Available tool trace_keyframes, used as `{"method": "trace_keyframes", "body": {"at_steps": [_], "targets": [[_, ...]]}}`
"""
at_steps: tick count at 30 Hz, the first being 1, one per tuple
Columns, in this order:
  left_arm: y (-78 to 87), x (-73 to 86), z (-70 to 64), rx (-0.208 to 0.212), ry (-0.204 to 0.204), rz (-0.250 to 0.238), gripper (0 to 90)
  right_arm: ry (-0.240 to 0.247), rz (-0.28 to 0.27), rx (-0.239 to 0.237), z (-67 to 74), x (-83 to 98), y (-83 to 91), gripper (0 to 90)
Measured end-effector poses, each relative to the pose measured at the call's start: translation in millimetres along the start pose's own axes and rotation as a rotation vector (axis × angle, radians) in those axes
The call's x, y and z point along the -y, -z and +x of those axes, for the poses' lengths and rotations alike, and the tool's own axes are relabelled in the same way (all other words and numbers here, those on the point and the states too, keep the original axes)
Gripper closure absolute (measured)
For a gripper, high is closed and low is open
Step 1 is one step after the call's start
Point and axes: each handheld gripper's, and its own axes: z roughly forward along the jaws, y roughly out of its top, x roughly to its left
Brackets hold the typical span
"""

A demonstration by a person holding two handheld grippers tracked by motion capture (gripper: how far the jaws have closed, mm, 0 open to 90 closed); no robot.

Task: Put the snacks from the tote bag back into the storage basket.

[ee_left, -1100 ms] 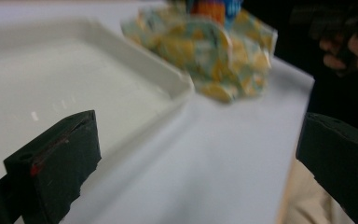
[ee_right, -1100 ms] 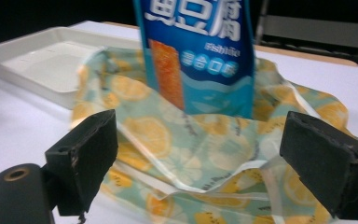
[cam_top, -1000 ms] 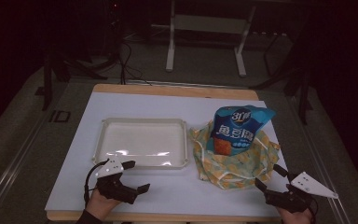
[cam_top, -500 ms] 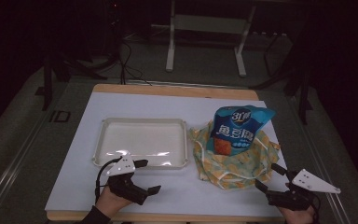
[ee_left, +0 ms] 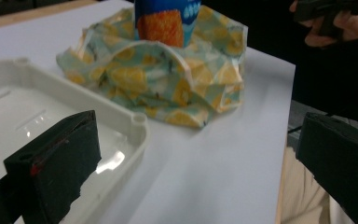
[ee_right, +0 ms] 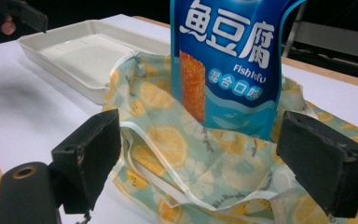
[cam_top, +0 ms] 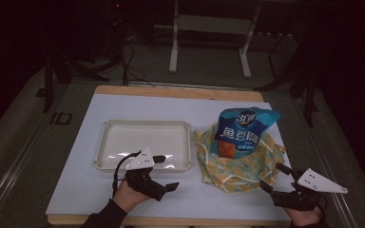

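- The left gripper had turned over the last second: it had lain near the tabletop's front edge pointing at the tray, and it now pointed across toward the lemon-print bag, jaws spread wide and empty
- The right gripper had barely shifted; it hovered at the bag's near right corner, jaws likewise parted, with the bag's rim between them but not pinched
- The blue snack pouch stood upright inside the bag, right of the tray and apart from it
- Judgement: both grippers looked set to close in on the bag, likely one to steady the cloth and one to lift the pouch out
- Bare white tabletop lay between the left gripper and the bag, so that approach was free
- The right gripper worked close to the front right corner, with little margin; the tray's rim sat just beside the bag's left fold
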Motion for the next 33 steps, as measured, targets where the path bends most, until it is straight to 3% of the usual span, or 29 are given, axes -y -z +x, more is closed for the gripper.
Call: {"method": "trace_keyframes", "body": {"at_steps": [16,23,33], "targets": [[-28.6,-26.9,2.1,0.012,-0.018,0.004,0.8,0.037,-0.033,0.003,-11.2,-20.4,-5.3,15.2],[-38.9,-38.7,10.1,0.02,-0.01,-0.009,0.9,0.039,-0.047,0.009,-17.0,-26.6,-10.9,15.2],[-63.7,-59.6,15.6,0.03,-0.044,-0.011,0.9,0.056,-0.05,0.026,-24.7,-35.5,-19.4,17.3]]}}
